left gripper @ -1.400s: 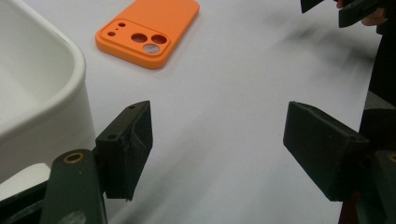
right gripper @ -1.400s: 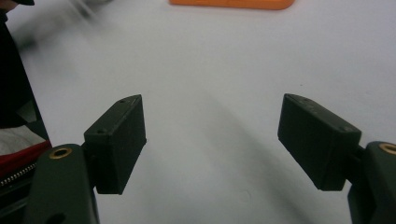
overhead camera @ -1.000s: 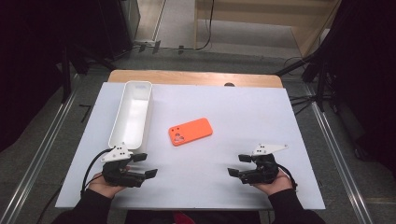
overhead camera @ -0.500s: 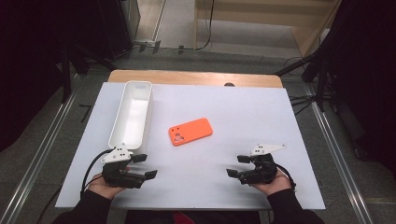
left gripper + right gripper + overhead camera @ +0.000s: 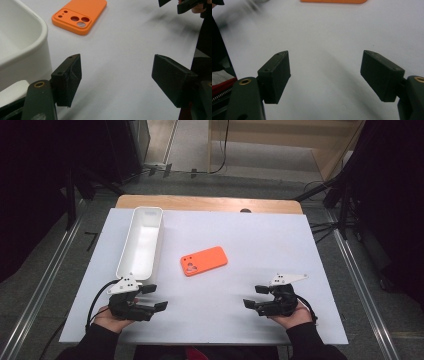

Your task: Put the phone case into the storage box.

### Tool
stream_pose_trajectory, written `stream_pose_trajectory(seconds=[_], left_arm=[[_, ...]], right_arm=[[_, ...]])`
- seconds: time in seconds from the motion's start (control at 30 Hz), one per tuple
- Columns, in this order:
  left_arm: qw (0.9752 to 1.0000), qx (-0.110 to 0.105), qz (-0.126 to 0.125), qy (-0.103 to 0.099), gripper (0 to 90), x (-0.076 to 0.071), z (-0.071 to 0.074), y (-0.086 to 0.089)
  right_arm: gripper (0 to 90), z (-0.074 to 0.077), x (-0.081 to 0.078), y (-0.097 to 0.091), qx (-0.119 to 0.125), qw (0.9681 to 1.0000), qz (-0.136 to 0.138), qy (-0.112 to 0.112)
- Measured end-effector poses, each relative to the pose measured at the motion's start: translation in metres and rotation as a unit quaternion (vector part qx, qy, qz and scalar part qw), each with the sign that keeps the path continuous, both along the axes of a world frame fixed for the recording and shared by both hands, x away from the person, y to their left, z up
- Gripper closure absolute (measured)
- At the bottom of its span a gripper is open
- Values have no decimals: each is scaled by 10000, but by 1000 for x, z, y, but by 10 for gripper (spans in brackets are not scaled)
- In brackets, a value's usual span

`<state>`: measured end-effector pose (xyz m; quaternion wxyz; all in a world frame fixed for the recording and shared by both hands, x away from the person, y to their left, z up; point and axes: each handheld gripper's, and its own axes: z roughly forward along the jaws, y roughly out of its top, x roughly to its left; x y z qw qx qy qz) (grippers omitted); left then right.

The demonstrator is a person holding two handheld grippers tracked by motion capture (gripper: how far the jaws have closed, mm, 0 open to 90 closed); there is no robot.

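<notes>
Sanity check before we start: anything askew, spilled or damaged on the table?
Nothing stands out. The orange phone case lies flat, camera cutouts up, slightly angled, apart from the long white plastic tray, which stands upright. No spills show on the white tabletop. The left gripper and right gripper rest near the table's front edge, jaws open and holding nothing.

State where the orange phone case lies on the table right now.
In the high view the orange phone case lies flat near the middle of the white table, just right of the white tray.
</notes>
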<state>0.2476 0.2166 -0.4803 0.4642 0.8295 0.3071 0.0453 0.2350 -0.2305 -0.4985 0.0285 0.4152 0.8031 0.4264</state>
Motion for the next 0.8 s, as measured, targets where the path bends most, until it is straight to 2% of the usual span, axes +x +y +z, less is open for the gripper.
stream_pose_trajectory(seconds=[0.53,0.8], left_arm=[[10000,-15,2,13,244,1,0,0],[10000,-23,0,15,244,0,0,1]], right_arm=[[229,0,3,-2,17,10000,-22,76],[229,10,11,-1,47,9999,-95,-63]])
